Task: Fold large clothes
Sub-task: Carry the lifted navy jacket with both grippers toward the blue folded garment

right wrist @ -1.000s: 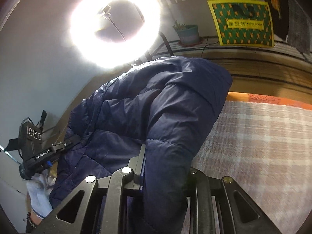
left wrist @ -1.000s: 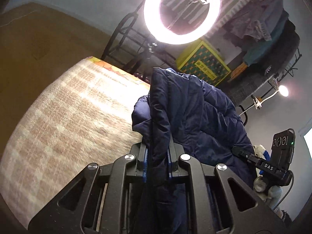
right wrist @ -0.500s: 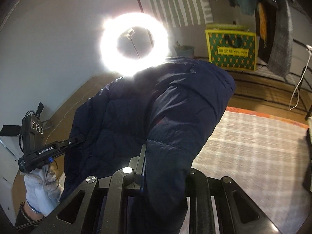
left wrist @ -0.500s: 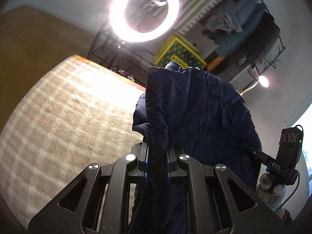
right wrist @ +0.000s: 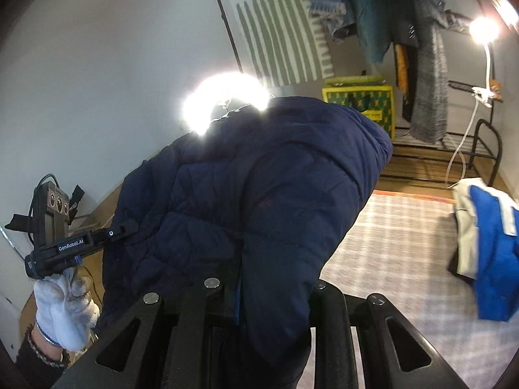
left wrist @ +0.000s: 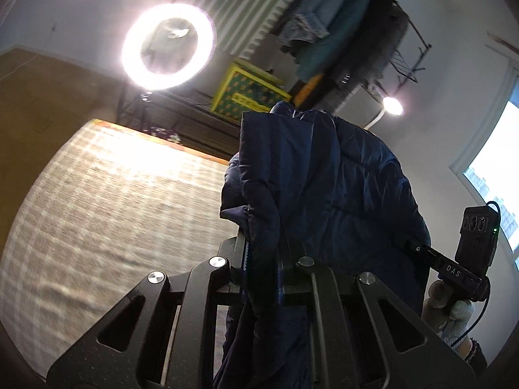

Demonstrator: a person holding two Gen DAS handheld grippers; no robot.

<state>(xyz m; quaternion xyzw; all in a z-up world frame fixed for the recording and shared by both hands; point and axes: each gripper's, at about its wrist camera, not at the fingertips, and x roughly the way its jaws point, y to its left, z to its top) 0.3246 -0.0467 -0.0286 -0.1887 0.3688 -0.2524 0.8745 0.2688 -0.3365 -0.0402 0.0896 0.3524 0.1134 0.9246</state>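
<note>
A dark navy puffer jacket [left wrist: 324, 194] hangs in the air between both grippers, above a checked rug. In the left wrist view my left gripper [left wrist: 262, 248] is shut on a bunched fold of its edge. The cloth rises past the fingers and drapes down to the right. In the right wrist view the jacket [right wrist: 259, 194] drapes over my right gripper [right wrist: 275, 278], which is shut on it with its fingertips mostly hidden by the cloth. Each view shows the other gripper biting the jacket's far side: the right one [left wrist: 413, 248] and the left one [right wrist: 125, 228], both in gloved hands.
The checked rug [left wrist: 113, 214] spreads below. A blue and beige garment [right wrist: 486, 243] lies at its right edge. Behind stand a bright ring light [left wrist: 168, 45], a yellow-green box [left wrist: 246, 94], a rack of hanging clothes [right wrist: 405, 32] and a clip lamp [right wrist: 483, 29].
Both grippers have risen with the jacket and carried it along. The rug looks farther below, the ring light sits lower in view, and the blue and beige garment has come into sight.
</note>
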